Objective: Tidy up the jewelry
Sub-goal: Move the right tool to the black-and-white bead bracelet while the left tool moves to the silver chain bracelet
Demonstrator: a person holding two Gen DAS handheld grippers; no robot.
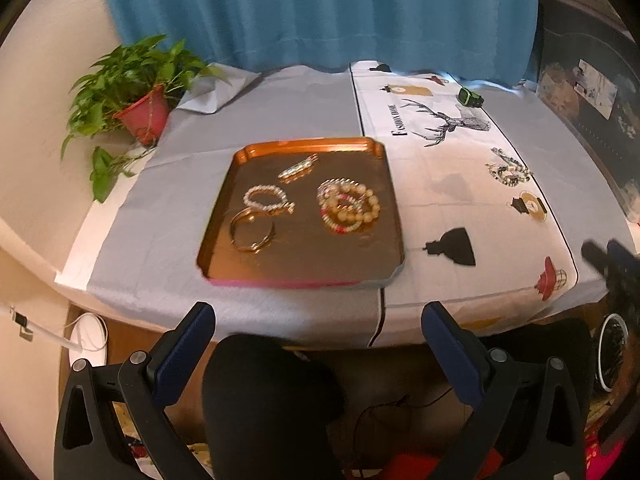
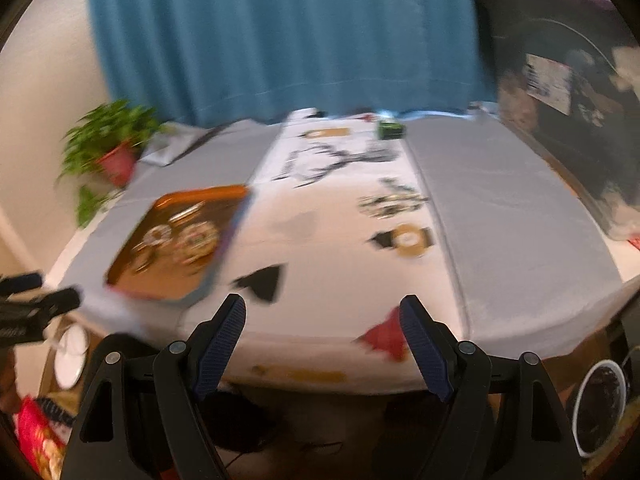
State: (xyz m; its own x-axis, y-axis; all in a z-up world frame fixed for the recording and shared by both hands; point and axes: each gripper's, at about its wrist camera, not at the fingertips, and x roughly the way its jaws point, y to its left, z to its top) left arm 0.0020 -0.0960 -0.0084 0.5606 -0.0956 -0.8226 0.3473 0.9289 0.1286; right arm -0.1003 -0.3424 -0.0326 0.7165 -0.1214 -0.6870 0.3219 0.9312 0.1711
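A blue curtain hangs behind the surface, which is covered by a grey cloth and a white printed runner with a deer drawing.

1 copper-coloured tray lies on the grey cloth, its right edge reaching the runner. Inside it I count 4 groups of jewelry:
- 1 stack of chunky beaded bracelets at the right; the count within the stack cannot be told.
- 1 gold bangle at the front left.
- 1 pearl bracelet just behind and touching the bangle.
- 1 small clip-like piece toward the back.

1 more tangle of beaded jewelry lies on the runner, well apart from the tray to its right.

1 potted plant in a red pot stands at the far left corner. 1 small green and black object sits near the far edge of the runner.

The left gripper hangs before the near edge, facing the tray, jaws wide with nothing between them. The right gripper faces the runner, also spread wide and empty; its view is blurred.
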